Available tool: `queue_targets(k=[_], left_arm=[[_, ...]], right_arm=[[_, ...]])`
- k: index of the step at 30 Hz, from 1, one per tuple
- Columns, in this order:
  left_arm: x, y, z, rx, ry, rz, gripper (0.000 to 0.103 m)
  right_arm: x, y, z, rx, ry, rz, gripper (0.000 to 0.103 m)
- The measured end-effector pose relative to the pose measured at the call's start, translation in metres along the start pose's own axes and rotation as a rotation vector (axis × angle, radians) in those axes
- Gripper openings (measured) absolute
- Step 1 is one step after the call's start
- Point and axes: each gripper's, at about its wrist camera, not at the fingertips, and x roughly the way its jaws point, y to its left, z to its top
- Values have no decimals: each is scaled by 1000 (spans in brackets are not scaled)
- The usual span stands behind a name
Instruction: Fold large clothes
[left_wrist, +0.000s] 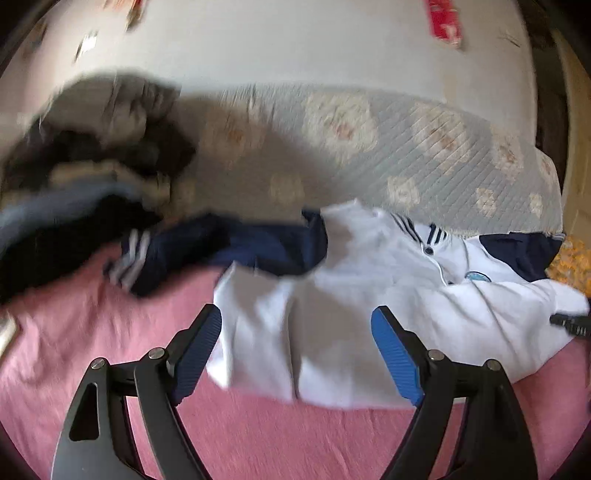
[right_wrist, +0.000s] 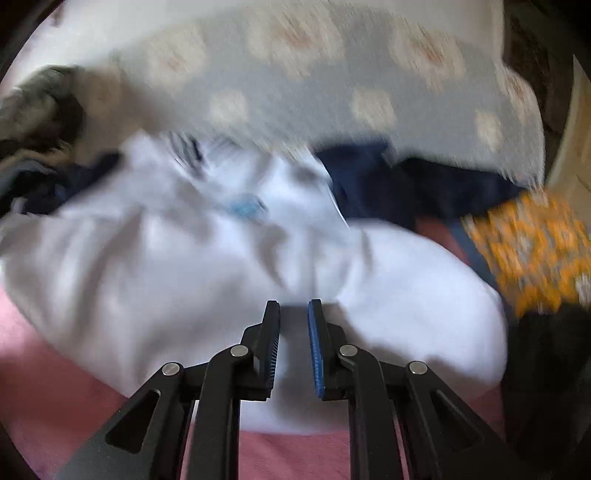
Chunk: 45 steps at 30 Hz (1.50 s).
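White-and-navy jacket (left_wrist: 369, 280) lies crumpled across the frame's middle on the pink sheet (left_wrist: 110, 332), long axis left to right. Left gripper (left_wrist: 295, 354) is spread, empty, at its near hem. Right gripper (right_wrist: 293, 343), nearly closed with a slit showing, appears nearer; pinch uncertain.

We saw both fisheye views in soft daylight, dark and curved at their rims, the right-wrist view heavily smeared by motion blur across the white jacket (right_wrist: 207, 266), the left-wrist view sharper in the middle, with a grey shadow lying on the quilt (left_wrist: 369, 155).
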Motion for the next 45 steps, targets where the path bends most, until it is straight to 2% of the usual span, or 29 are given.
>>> queue_targets(k=[2,3,5,7,10,11,13,14,16,19,21,23,25,27,30,32,36,37,38,39,40,41,43,45], left_arm=[[-2,4,-4,-38,23,-65,82],[-3,2,-6,-32,26,-74,82],[-3,-5,-7,14,13,-60,82],[3,-13,-7,57,22,-37,82],[19,-13,-4,33,94,-93,82],[24,-13,-4,24,108,-97,82],[28,-21,-2,72,126,-60,82],[31,-31,-2,143,143,-19,82],[37,-46,-4,239,179,28,82],[51,-51,-8,264,251,40,82],[60,-48,-10,273,276,77,82],[71,-39,-13,249,304,74,83],[83,-34,-18,241,323,84,89],[85,-32,-18,231,324,86,90],[68,-38,-11,246,243,132,80],[49,-42,-6,259,156,122,79],[7,-45,9,246,-40,93,79],[-2,-47,13,241,-90,126,81],[-9,-48,16,230,-138,164,83],[-14,-47,20,213,-178,170,86],[-20,-45,23,183,-218,150,90],[-21,-42,26,159,-239,131,92],[-24,-40,29,125,-266,101,101],[-24,-43,28,125,-286,123,103]], right_arm=[[-10,-15,-10,74,17,50,14],[-14,-18,-13,80,19,49,14],[-18,-23,-20,93,22,18,4],[-21,-21,-20,80,16,12,4],[-35,-9,-14,21,-33,-29,4],[-41,-4,-11,-1,-63,-18,7],[-50,3,-3,-16,-109,8,8],[-51,7,2,-17,-125,14,8],[-44,12,10,-24,-106,1,10],[-16,13,16,-36,2,-122,10],[-2,5,11,-20,43,-117,10],[-3,-3,6,0,13,-92,10],[-3,-4,3,-6,-5,-93,10],[-3,-3,1,-11,-25,-99,10],[-9,-2,1,-6,-42,-102,10],[-19,2,2,-5,-64,-116,10],[-55,12,-2,-34,-220,-126,10],[-61,13,-1,-28,-253,-123,15],[-65,13,-1,-20,-285,-122,28],[-69,13,0,-6,-314,-131,39],[-70,13,1,7,-326,-144,67],[-71,13,2,20,-343,-153,80],[-75,12,3,49,-389,-144,80],[-76,12,3,71,-418,-111,88]])
